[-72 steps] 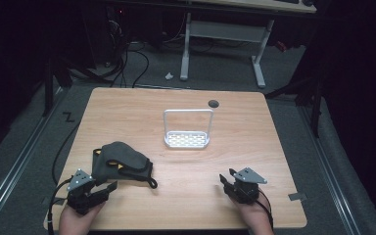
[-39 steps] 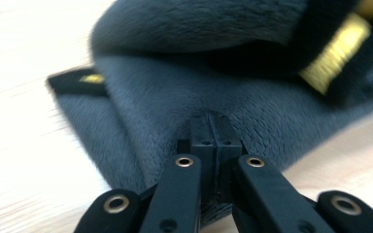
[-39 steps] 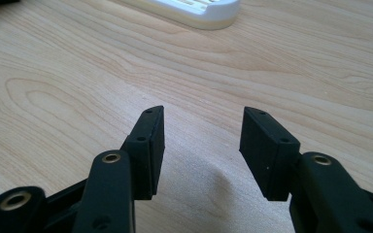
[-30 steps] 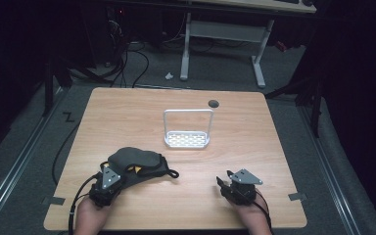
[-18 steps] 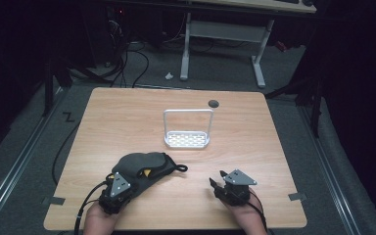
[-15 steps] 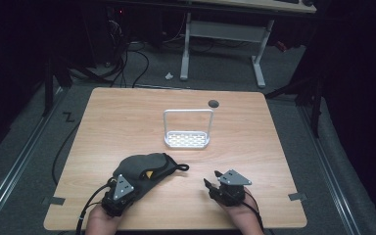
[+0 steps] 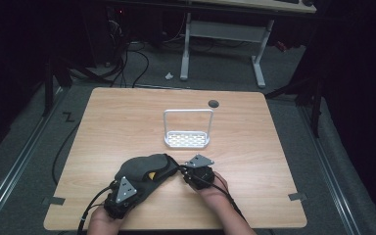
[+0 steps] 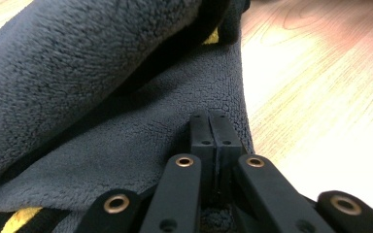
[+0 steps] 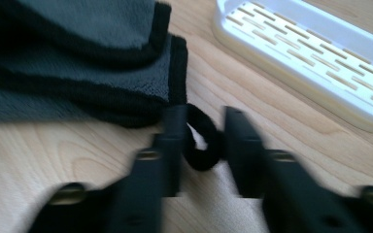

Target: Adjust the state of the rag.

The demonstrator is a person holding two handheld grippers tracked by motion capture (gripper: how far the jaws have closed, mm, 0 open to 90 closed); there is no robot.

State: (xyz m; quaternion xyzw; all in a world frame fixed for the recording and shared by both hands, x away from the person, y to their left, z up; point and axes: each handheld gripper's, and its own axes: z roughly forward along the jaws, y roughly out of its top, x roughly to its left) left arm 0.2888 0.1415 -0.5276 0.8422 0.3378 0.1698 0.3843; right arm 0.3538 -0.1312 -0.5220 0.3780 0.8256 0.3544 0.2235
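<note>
— Where's the grey fleece cloth (image 7: 144, 170)?
— Just in front of the white rack (image 7: 187, 140), left gripper (image 8: 209, 127) clamped on its edge.
— The right gripper (image 9: 200, 138)?
— Jaws closing around the cloth's black loop (image 9: 205, 141), a gap remaining.

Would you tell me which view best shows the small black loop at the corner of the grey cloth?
The right gripper view: the black loop lies close up between the right gripper jaws, which have just been closing. The high view gives a tiny dark speck there; the left gripper view has grey cloth, no clear loop.

A white slotted rack (image 7: 186, 140) with wire handle stands mid-table (image 7: 117, 112), near what seems a dark grommet (image 7: 213, 103)
</note>
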